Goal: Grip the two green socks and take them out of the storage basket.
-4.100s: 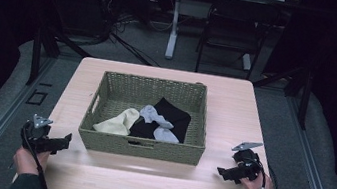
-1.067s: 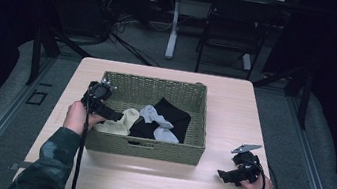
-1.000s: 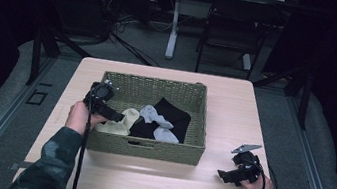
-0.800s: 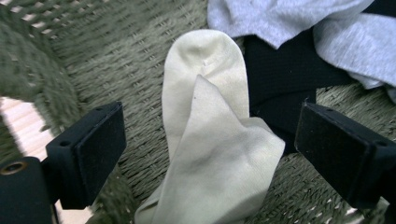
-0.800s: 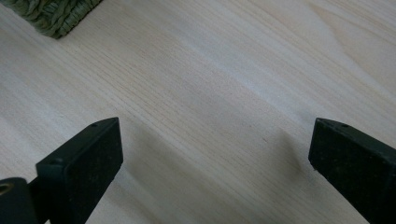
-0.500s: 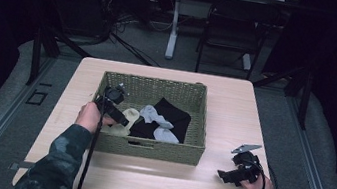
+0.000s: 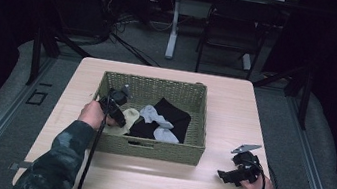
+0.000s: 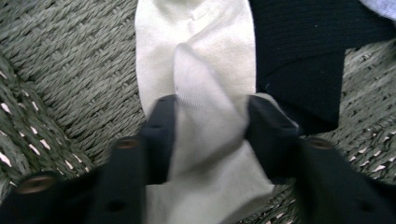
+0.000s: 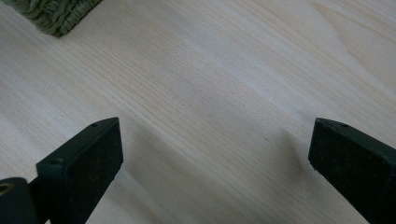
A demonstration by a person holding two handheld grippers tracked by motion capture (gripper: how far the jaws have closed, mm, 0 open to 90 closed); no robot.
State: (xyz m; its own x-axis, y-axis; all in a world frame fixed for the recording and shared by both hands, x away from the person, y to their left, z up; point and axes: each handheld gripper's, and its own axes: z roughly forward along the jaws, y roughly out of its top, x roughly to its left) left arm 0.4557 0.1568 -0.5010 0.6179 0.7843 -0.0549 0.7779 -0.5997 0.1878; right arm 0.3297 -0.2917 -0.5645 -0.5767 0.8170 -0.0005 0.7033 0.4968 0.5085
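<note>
High view: fixed above the person's side, facing forward and down; takes in the whole table (image 7: 225,108), the basket (image 7: 148,147) and the floor beyond.
Left gripper view: rides on the left gripper (image 8: 210,135), looking steeply down, very near the cream sock (image 8: 205,93) on the basket floor.
Right gripper view: rides on the right gripper (image 9: 215,158), low over the tabletop; the woven corner at top left is probably the basket.
Shared: basket, sock, tabletop.
</note>
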